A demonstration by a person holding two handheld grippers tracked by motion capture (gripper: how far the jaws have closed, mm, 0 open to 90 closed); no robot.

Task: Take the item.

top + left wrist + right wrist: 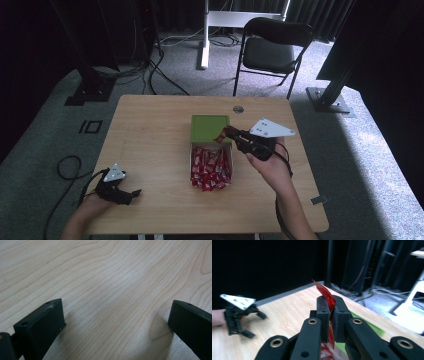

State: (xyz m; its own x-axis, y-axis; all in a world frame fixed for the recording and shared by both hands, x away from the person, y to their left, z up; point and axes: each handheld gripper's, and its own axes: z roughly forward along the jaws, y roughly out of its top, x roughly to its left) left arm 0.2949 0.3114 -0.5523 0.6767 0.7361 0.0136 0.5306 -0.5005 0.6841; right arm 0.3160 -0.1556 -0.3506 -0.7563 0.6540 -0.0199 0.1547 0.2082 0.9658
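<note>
Red packet (327, 296), pinched between right gripper (331, 311) jaws

Pale wood-grain counter (150, 150) has a green open cardboard box (210, 129) sitting on it, stuffed with what look like red sachets (210, 169).

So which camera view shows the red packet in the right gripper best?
The right gripper view: the red packet is close up, pinched between the shut jaws of the right gripper, its top sticking out above them. In the high view it is a small reddish scrap over the box. The left gripper view looks at the bare table.
</note>
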